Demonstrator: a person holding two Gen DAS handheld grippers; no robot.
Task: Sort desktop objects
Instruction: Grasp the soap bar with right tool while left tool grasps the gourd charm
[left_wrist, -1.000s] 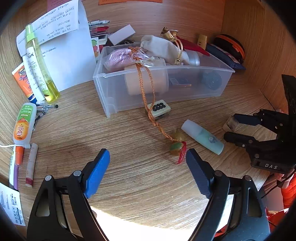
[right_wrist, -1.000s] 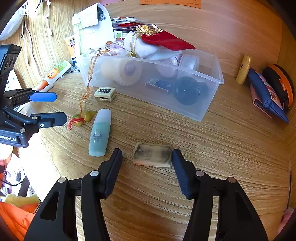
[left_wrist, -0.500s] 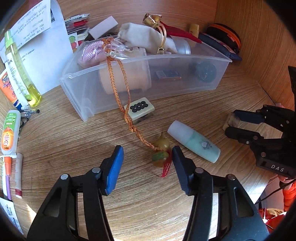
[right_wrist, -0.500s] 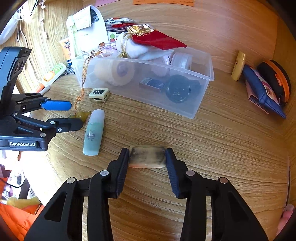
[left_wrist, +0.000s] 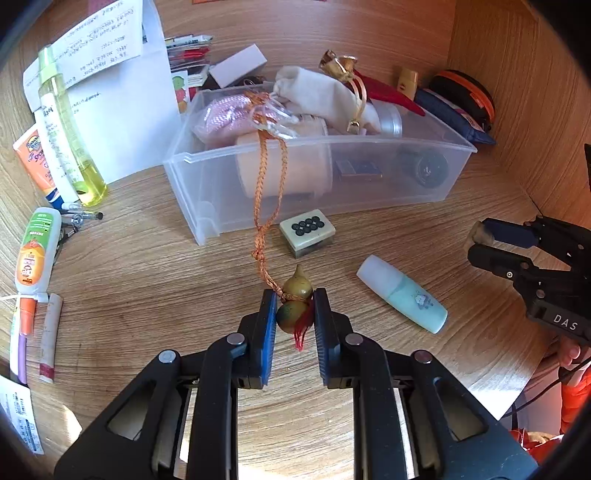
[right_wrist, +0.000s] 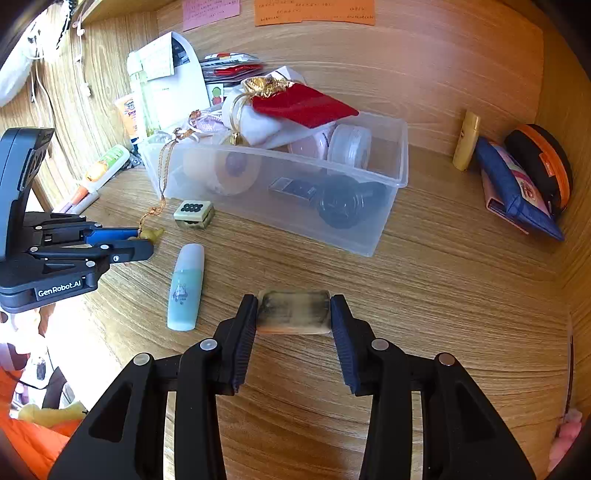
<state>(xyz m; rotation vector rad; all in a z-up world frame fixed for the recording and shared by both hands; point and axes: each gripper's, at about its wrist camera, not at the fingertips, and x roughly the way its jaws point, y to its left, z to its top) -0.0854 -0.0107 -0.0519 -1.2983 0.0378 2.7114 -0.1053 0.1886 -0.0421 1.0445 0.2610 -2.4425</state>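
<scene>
Glossy and rounded, the gourd charm (left_wrist: 293, 310) looks light, hard and slippery; the left tool (left_wrist: 294, 314) has closed its pads on the lower bulb, low on the wooden surface (left_wrist: 147, 295), while its braided orange cord (left_wrist: 271, 192) trails up into the clear bin (left_wrist: 207, 206), so I judge it may snag. The right tool (right_wrist: 293, 314) pinches the stained eraser block (right_wrist: 293, 312) by its short ends: soft, grippy, easy to hold
</scene>
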